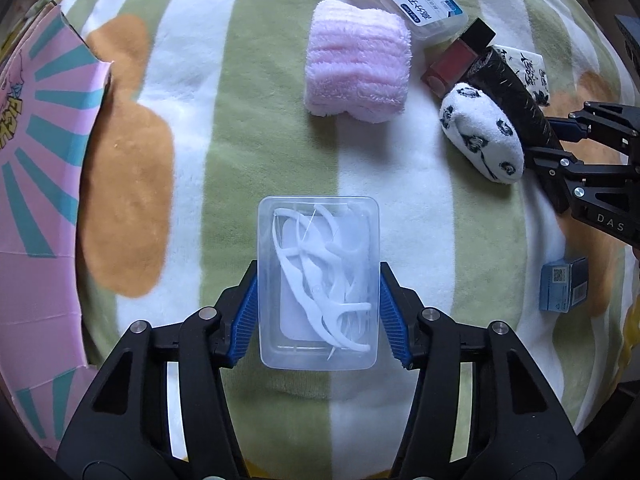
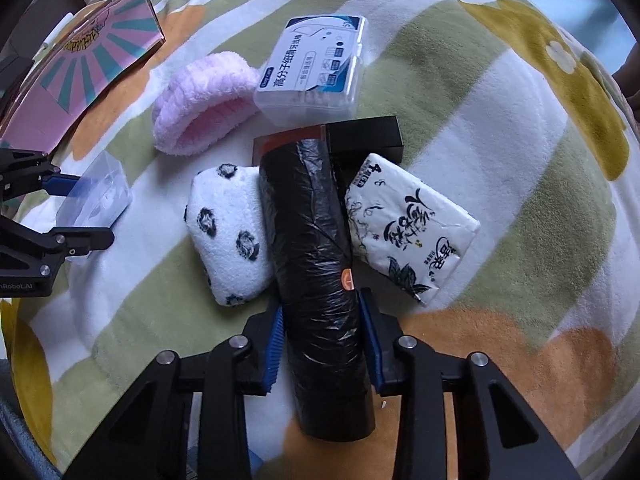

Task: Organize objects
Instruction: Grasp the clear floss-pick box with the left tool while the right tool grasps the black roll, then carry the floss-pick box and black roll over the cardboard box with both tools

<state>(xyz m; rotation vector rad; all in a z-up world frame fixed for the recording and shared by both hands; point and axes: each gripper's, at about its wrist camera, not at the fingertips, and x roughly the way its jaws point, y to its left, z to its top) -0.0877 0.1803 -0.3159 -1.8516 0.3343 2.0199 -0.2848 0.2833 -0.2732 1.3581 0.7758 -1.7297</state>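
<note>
Clear plastic floss box, light, stiff and slippery, sits on the blanket pinched at its long sides by the left hand-held gripper, while the right hand-held gripper clamps the soft black bag roll toward 12 o'clock.

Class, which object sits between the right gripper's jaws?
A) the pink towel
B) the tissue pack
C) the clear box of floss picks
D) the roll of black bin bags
D: the roll of black bin bags lies between the right gripper jaws, both blue pads against its sides.
</note>
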